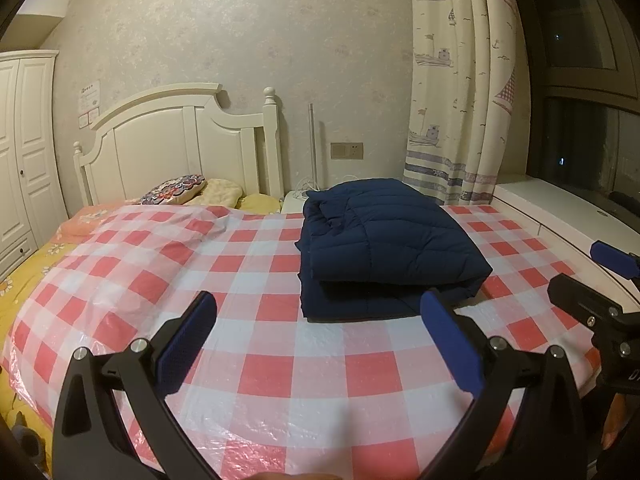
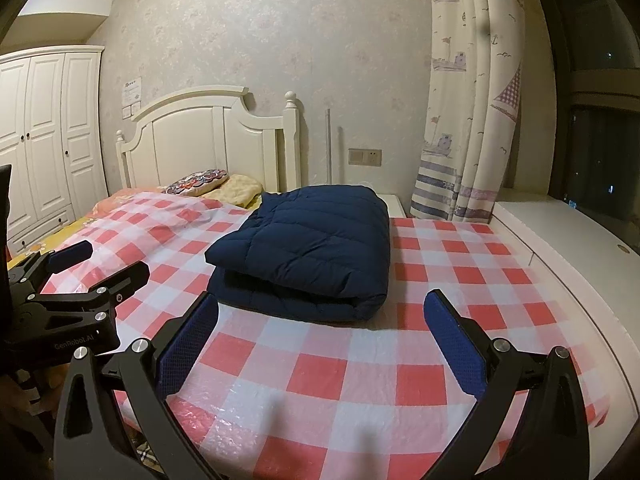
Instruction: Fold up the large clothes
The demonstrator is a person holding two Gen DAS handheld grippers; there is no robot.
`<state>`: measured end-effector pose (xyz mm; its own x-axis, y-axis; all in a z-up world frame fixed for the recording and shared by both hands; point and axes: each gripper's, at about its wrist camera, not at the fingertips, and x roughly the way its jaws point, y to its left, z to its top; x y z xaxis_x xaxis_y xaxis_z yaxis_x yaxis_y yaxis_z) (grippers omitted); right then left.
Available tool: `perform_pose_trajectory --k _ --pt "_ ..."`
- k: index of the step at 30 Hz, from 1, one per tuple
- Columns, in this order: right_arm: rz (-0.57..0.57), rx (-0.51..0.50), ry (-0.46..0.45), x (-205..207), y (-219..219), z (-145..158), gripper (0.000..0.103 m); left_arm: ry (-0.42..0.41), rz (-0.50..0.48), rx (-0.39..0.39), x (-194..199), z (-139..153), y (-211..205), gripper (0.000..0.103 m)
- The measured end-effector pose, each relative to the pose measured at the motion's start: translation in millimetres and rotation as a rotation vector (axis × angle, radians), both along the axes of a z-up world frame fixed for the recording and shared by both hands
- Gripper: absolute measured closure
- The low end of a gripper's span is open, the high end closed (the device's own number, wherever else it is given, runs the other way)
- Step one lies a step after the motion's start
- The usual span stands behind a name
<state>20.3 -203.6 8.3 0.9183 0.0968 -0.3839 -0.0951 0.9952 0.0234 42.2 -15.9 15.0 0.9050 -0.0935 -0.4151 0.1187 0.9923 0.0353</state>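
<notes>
A dark blue quilted jacket (image 1: 384, 240) lies folded into a thick rectangle on the red-and-white checked sheet (image 1: 280, 272) that covers the bed. In the right wrist view the same jacket (image 2: 312, 248) sits just beyond the fingertips. My left gripper (image 1: 320, 304) stands open over the sheet, its right blue pad close to the jacket's near edge, nothing between the fingers. My right gripper (image 2: 322, 306) is open too, short of the jacket's front fold. Each gripper shows at the other view's edge: the right gripper (image 1: 592, 276), the left gripper (image 2: 108, 260).
A white headboard (image 1: 180, 140) with pillows (image 1: 180, 192) stands at the bed's far end. A white wardrobe (image 2: 44, 136) is at the left. Ship-print curtains (image 1: 460, 92) and a white window ledge (image 2: 560, 232) run along the right side of the bed.
</notes>
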Motion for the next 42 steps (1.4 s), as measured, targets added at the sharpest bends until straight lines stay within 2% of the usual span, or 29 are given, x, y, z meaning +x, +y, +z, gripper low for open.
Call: perform_pose_trajectory --k 25,42 --pt "0.006 0.018 0.012 -0.8 9.4 -4.3 0.004 -0.004 0.001 0.007 -0.1 -0.2 0.7 0.002" --pt "0.007 0.022 0.017 -1.1 11.7 -5.6 0.004 -0.036 -0.005 0.024 -3.1 5.7 6.9 0.002"
